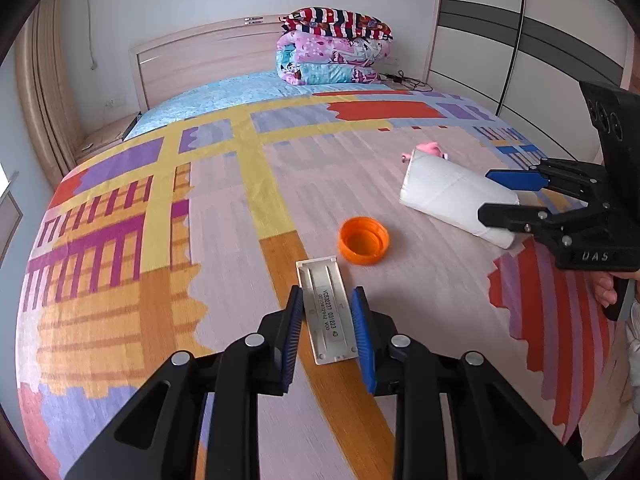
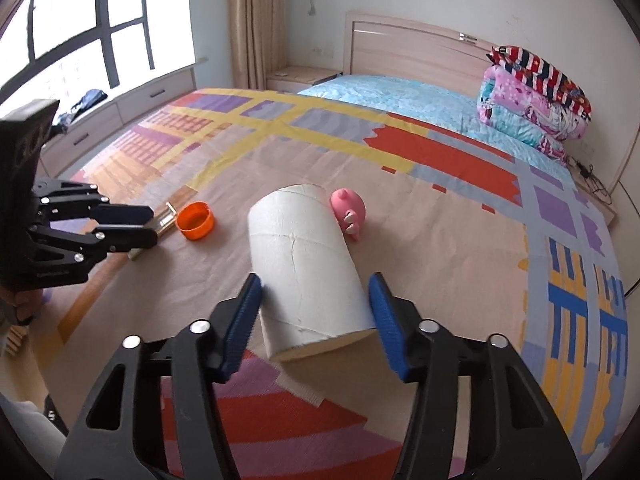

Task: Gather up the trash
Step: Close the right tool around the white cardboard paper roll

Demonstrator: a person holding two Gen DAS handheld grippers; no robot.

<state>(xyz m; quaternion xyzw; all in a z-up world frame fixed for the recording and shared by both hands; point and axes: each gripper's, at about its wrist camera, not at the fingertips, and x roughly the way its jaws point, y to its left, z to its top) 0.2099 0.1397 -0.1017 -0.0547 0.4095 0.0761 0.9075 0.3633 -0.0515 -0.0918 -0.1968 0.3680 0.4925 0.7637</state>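
A white plastic strip with a printed label [image 1: 327, 309] lies on the patterned bedspread [image 1: 140, 240]. My left gripper [image 1: 326, 300] is open with its blue pads on either side of the strip, close to it. An orange cap [image 1: 363, 240] lies just beyond, open side up. A white paper roll [image 2: 306, 268] lies on the bed; my right gripper [image 2: 316, 286] is open and straddles it, pads near its sides. The roll also shows in the left wrist view [image 1: 452, 196], and the orange cap in the right wrist view [image 2: 195, 220].
A pink pig toy [image 2: 349, 212] lies just behind the roll. Folded quilts [image 1: 334, 48] are stacked at the headboard [image 1: 200, 56]. A wardrobe [image 1: 520, 40] stands on one side, a window [image 2: 80, 32] and drawers on the other. A cable [image 2: 592, 176] lies by the bed head.
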